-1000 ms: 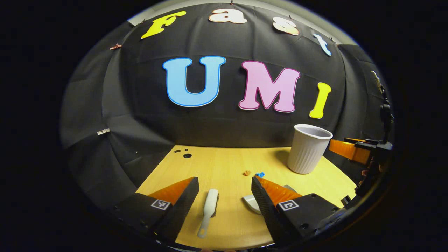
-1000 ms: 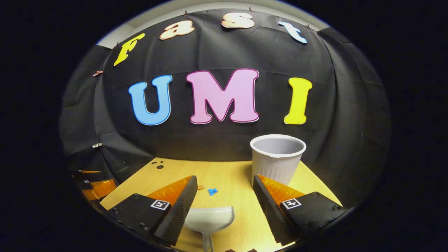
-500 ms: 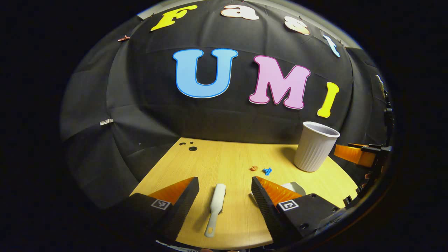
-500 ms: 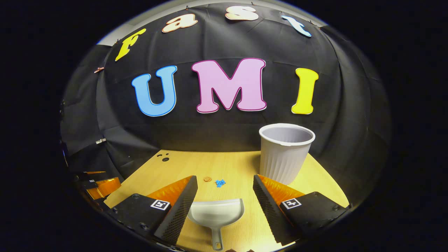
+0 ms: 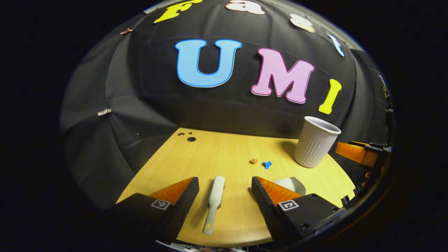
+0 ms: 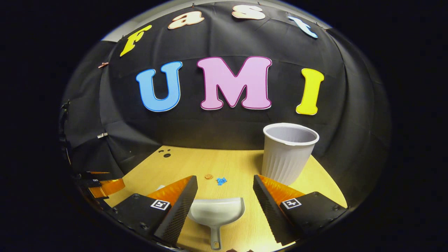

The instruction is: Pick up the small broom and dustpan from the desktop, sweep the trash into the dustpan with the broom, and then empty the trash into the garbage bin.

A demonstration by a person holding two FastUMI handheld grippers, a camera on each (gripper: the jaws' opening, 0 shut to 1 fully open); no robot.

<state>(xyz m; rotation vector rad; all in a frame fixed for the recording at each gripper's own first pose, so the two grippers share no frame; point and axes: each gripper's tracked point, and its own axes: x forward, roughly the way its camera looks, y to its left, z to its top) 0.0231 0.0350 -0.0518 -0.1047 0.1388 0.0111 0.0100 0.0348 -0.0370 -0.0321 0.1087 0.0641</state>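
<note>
A small white broom [image 5: 213,201] lies flat on the wooden desktop [image 5: 217,154], handle toward me, between the fingers of my open left gripper [image 5: 225,189], which hovers over it without touching. A white dustpan [image 6: 216,214] lies on the desk, handle toward me, under my open right gripper [image 6: 225,189]; part of the dustpan [image 5: 292,183] peeks from behind the left gripper's finger. Two bits of trash, an orange-brown scrap [image 5: 253,161] and a blue scrap [image 5: 267,164], lie mid-desk. In the right gripper view the orange-brown scrap [image 6: 208,176] and blue scrap [image 6: 221,181] lie just beyond the dustpan.
A white ribbed bin [image 6: 288,152] stands upright at the desk's right rear, and the bin [image 5: 315,141] stands beyond the trash in the left gripper view. Small holes [image 5: 191,139] mark the desk's far left corner. The other gripper [image 5: 357,153] sits at the right edge.
Both grippers have pulled back and tipped down a little, so the broom and the dustpan show more fully between their fingers. Nothing on the desk has moved.
</note>
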